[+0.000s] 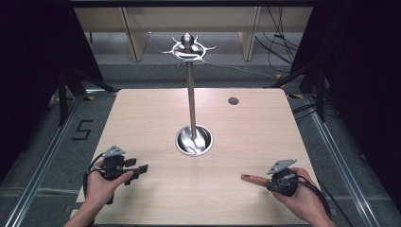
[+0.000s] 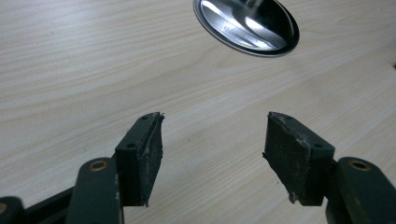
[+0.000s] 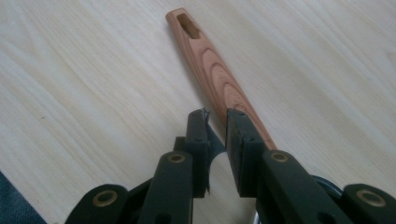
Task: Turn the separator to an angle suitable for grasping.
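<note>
Left gripper (image 1: 138,169): near left of the pale wood-grain table (image 1: 246,127), jaws wide apart and empty. Centre: polished steel hanging stand (image 1: 191,94), dished round base, slim upright post, ring of bare hooks on top. Right gripper (image 1: 271,182): near right, jaws narrowed around a utensil with a tapered reddish wooden handle (image 3: 217,77), slotted at its far end, lying low at the table; judged barely begun, hanging left to do.
</note>
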`<state>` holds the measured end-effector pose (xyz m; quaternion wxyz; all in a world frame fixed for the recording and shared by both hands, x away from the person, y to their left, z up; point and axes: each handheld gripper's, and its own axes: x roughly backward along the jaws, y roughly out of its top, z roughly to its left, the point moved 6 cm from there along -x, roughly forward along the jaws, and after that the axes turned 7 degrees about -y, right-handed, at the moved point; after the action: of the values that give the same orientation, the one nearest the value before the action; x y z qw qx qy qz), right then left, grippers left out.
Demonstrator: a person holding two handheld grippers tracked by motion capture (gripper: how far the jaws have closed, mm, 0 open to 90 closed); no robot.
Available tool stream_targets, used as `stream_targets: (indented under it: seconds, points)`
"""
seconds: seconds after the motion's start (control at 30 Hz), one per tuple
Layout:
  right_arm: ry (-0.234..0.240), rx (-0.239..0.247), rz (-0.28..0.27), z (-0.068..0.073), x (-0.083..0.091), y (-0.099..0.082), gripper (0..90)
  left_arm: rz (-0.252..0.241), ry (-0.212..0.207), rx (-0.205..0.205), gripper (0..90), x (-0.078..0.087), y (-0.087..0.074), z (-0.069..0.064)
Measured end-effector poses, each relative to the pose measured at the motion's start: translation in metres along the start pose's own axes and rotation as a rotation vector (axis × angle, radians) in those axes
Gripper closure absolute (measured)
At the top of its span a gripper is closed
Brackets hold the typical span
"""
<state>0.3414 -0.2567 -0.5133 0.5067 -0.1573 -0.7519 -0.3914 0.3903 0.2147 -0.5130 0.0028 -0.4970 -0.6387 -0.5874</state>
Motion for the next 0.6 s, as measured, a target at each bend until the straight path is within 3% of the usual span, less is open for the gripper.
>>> stream_targets:
  seconds: [0.17,0.23,0.27,0.4,0.57,0.6]
  points:
    - [0.040,0.044,0.070,0.008,-0.002,0.006,90.0,-0.005,-0.010,0.007,36.3,0.000,0.000,-0.002]
    - [0.052,0.053,0.086,0.010,-0.002,0.009,90.0,0.011,-0.002,-0.016,36.3,0.001,0.000,0.001]
    - [0.039,0.087,0.115,0.010,-0.006,0.015,90.0,-0.013,-0.011,0.007,36.3,-0.001,0.000,-0.001]
    - [0.066,0.065,0.199,0.015,-0.013,0.023,90.0,-0.011,-0.015,0.004,36.3,0.000,0.001,-0.002]
    - [0.056,0.033,0.263,0.013,-0.021,0.030,90.0,-0.011,-0.019,0.004,36.3,0.001,0.001,-0.002]
    - [0.054,0.005,0.295,0.012,-0.023,0.031,90.0,-0.011,-0.016,-0.001,36.3,0.001,0.001,-0.001]
